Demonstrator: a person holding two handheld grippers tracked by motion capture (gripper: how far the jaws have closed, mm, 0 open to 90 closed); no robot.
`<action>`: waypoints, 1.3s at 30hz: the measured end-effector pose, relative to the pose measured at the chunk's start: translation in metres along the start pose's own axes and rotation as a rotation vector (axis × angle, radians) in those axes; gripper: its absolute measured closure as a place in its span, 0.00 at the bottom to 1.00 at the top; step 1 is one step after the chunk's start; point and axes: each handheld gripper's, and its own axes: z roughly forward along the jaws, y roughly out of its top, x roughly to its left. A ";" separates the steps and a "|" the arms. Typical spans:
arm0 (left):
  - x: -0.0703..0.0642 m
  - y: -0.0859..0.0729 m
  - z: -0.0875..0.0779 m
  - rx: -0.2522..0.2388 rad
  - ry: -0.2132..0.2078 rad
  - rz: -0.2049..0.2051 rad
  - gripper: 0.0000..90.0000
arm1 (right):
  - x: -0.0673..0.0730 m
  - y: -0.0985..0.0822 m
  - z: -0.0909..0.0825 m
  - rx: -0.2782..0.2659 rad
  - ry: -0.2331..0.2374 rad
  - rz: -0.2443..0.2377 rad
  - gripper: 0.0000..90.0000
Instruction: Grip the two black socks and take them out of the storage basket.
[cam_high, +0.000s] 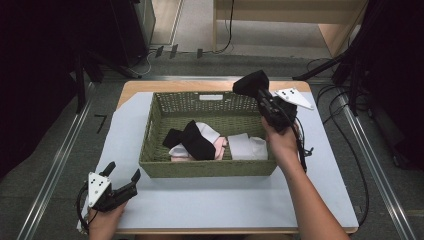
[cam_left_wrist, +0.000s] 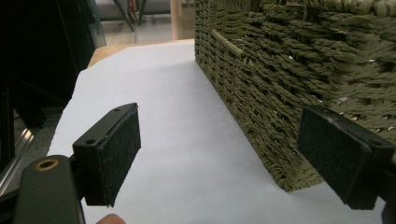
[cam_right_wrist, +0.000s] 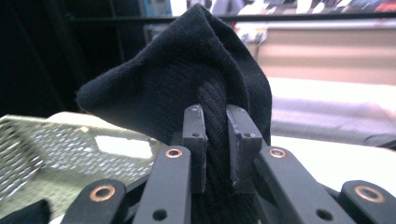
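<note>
Left tongs (cam_high: 122, 172) gape wide, holding nothing, parked low on the white counter (cam_high: 210, 200) beside the basket (cam_high: 150, 145), a woven green rectangle. Inside: soft folded clothes (cam_high: 240, 146), black, white, pink. Right tongs (cam_high: 255, 92) clamp a black knit cloth (cam_right_wrist: 187, 74) bunched above the far right corner. Step: lifting it out. Next: probably clear the rim, set it down.

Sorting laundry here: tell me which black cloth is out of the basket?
The black cloth clamped in the right gripper, above the basket's far corner; the other lies inside.
</note>
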 end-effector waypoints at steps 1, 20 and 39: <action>0.000 0.000 0.000 0.000 0.000 0.000 0.17 | -0.002 0.001 -0.002 -0.012 -0.008 -0.009 0.88; -0.001 0.000 -0.001 -0.002 0.002 0.008 0.17 | -0.093 -0.036 -0.028 0.045 -0.210 0.078 0.87; -0.003 -0.001 -0.001 -0.010 0.019 0.010 0.17 | -0.139 -0.123 -0.032 0.371 -0.290 0.179 0.67</action>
